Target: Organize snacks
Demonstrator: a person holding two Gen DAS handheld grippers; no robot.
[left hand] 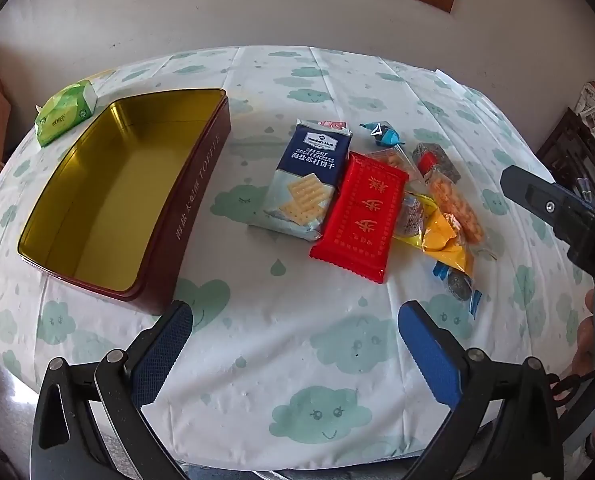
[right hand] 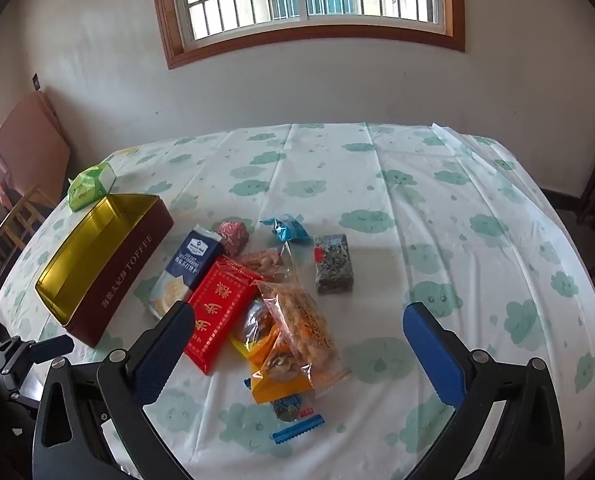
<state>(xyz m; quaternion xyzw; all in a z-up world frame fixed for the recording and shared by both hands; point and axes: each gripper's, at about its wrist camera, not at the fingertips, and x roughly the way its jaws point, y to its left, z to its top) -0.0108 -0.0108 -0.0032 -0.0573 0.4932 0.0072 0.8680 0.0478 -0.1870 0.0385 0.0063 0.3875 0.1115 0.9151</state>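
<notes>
An open dark-red toffee tin (left hand: pixel 169 216) (right hand: pixel 125 268) with a gold, empty inside sits on the left of the table. Right of it lies a heap of snacks: a blue sea salt cracker pack (left hand: pixel 307 178) (right hand: pixel 189 270), a red packet (left hand: pixel 361 210) (right hand: pixel 217 308), an orange packet (left hand: pixel 447 244) (right hand: pixel 273 376), a clear bag of fried snacks (right hand: pixel 309 328), a blue-wrapped candy (left hand: pixel 385 136) (right hand: pixel 287 230) and a grey seed bar (right hand: pixel 333 264). My left gripper (left hand: pixel 295 320) hovers open over bare cloth in front of the tin and snacks. My right gripper (right hand: pixel 297 322) is open above the near snacks, touching none.
A green tissue pack (left hand: pixel 65 114) (right hand: pixel 89 186) lies behind the tin. The cloud-print tablecloth (left hand: pixel 297 360) (right hand: pixel 437 200) covers the round table. A wall with a window (right hand: pixel 309 0) stands behind. Wooden stools (right hand: pixel 25 208) are at the left, dark furniture (left hand: pixel 577 160) at the right.
</notes>
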